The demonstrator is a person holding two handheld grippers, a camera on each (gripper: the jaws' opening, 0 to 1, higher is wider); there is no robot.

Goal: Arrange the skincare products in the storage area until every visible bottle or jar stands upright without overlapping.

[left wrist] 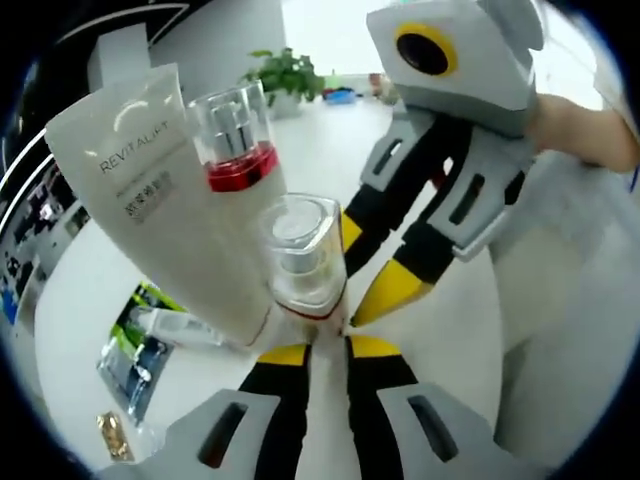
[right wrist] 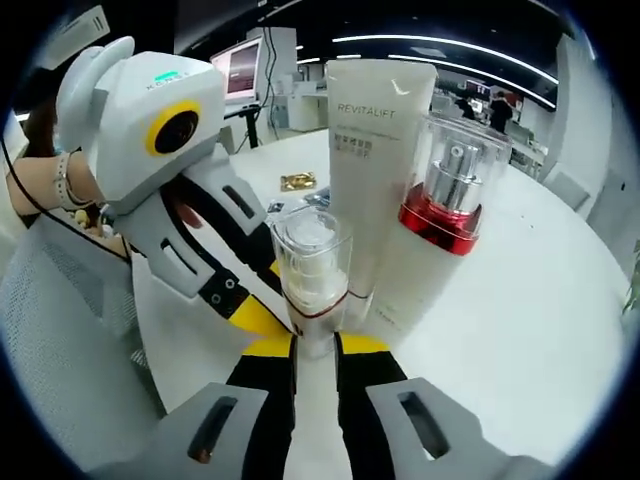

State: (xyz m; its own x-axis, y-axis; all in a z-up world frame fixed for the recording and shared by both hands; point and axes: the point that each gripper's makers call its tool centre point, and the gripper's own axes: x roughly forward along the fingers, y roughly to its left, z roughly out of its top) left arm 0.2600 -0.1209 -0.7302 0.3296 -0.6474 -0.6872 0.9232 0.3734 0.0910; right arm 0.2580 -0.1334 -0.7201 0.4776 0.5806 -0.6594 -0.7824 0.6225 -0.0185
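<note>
A small white pump bottle with a clear cap and a thin red ring (left wrist: 302, 258) (right wrist: 312, 262) stands upright between both grippers. My left gripper (left wrist: 328, 350) is shut on its lower body. My right gripper (right wrist: 317, 345) grips it from the opposite side, and its yellow fingertips (left wrist: 392, 290) meet the bottle's base. The left gripper's yellow fingertip (right wrist: 256, 315) touches the bottle in the right gripper view. Right behind stand a white REVITALIFT tube (left wrist: 165, 215) (right wrist: 375, 170) and a bottle with a red band and a clear cap (left wrist: 237, 140) (right wrist: 450, 190), both upright and close together.
The white round table (left wrist: 90, 290) (right wrist: 540, 300) carries flat sachets (left wrist: 145, 350) and a gold packet (left wrist: 113, 436) (right wrist: 298, 181). A potted plant (left wrist: 285, 72) stands at the far edge. A person's arm (left wrist: 590, 135) and wrist (right wrist: 62, 185) hold the grippers. A monitor (right wrist: 240, 65) sits behind.
</note>
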